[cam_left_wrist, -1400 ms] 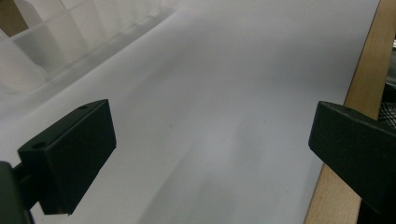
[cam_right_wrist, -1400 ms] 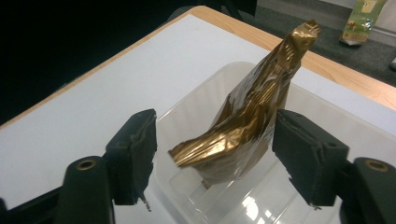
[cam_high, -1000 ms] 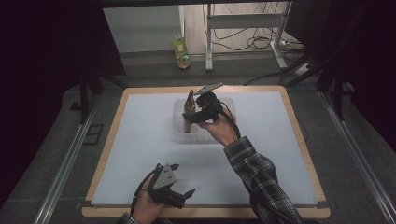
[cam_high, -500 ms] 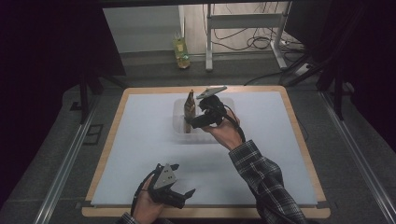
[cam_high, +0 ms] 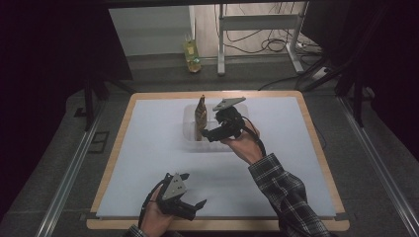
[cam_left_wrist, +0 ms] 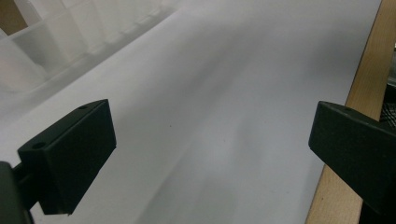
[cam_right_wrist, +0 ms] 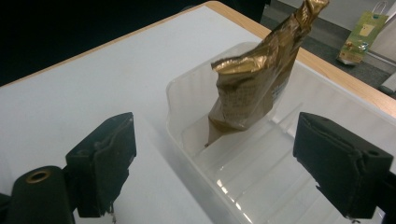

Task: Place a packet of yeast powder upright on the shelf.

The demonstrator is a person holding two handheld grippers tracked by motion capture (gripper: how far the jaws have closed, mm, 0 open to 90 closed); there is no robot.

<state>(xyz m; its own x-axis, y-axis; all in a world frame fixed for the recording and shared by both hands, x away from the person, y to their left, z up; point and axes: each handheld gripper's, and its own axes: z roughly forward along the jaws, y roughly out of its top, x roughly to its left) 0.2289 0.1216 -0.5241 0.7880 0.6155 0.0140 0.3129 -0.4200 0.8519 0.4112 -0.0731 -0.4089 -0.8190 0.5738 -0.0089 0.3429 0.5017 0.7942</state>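
pouch, gold and crinkled, stands upright in our clear bin, leaning a little, with its twisted top above the bin's rim. we see it at the bin's left end in the high view, and in the right gripper view it sits in the far corner on the ribbed bottom. our right gripper is just beside the pouch, over the bin's middle, and its jaws have just been opening: they now stand wide apart and released, with the pouch ahead between their lines but touched by neither pad. our right hand and plaid sleeve reach in from the bin's near right. the bin rests on the white mat of the table. our left gripper lies well apart from the bin, near the table's front edge, jaws spread and empty above the mat. beyond the table, on the floor far behind the bin, a green bag stands.
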